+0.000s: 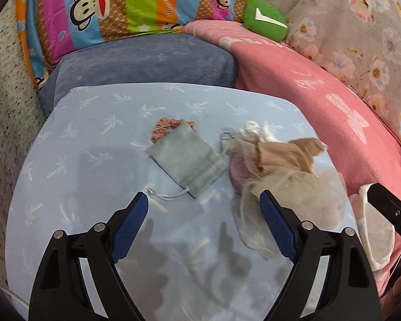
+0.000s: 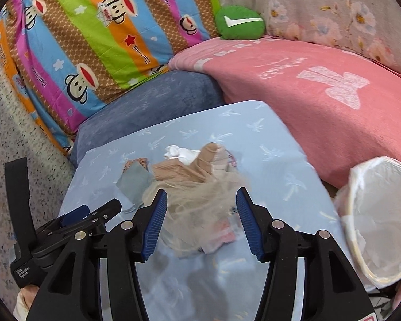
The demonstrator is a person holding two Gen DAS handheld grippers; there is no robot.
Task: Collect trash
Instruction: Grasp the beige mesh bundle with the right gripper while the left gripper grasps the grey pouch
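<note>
A heap of trash lies on a light blue palm-print pillow point(image 1: 99, 144): a grey drawstring pouch point(image 1: 187, 160), a crumpled beige stocking point(image 1: 280, 152), white tissue point(image 1: 256, 129) and a sheer mesh bag point(image 1: 294, 195). My left gripper point(image 1: 203, 206) is open just short of the pouch, its right finger against the mesh. In the right wrist view my right gripper point(image 2: 201, 200) is open with its jaws on either side of the mesh bag point(image 2: 203, 208); the stocking point(image 2: 184, 171) and pouch point(image 2: 133, 182) lie beyond. A bin with a white liner point(image 2: 382, 214) stands at the right.
A dark blue cushion point(image 1: 147, 61), a striped monkey-print pillow point(image 1: 115, 8), a pink blanket point(image 1: 320, 88), a floral quilt point(image 1: 347, 18) and a green plush point(image 1: 264, 18) ring the pillow. Speckled floor point(image 1: 5, 123) lies left. The left gripper shows in the right wrist view point(image 2: 93, 214).
</note>
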